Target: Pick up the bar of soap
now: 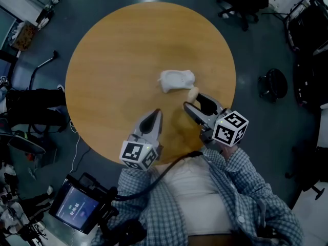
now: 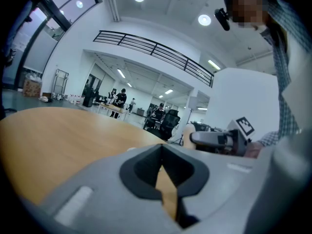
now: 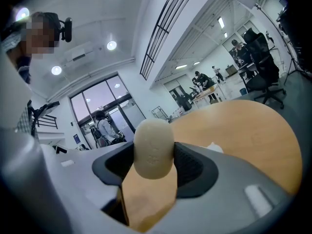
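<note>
Right gripper (image 3: 154, 156): fingers clamped on the pale, oval bar of soap (image 3: 153, 139), above the round wooden worktop (image 1: 118, 60). Left gripper (image 2: 162, 151): fingers closed, empty.

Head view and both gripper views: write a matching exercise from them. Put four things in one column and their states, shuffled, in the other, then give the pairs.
Things:
1. bar of soap
2. crumpled white item
3. left gripper
4. table

States:
A. lying loose near the tabletop's middle
B. round, with a brown wooden top
C. clamped between the right gripper's jaws
D. jaws together, nothing held

Pairs: 1-C, 2-A, 3-D, 4-B
</note>
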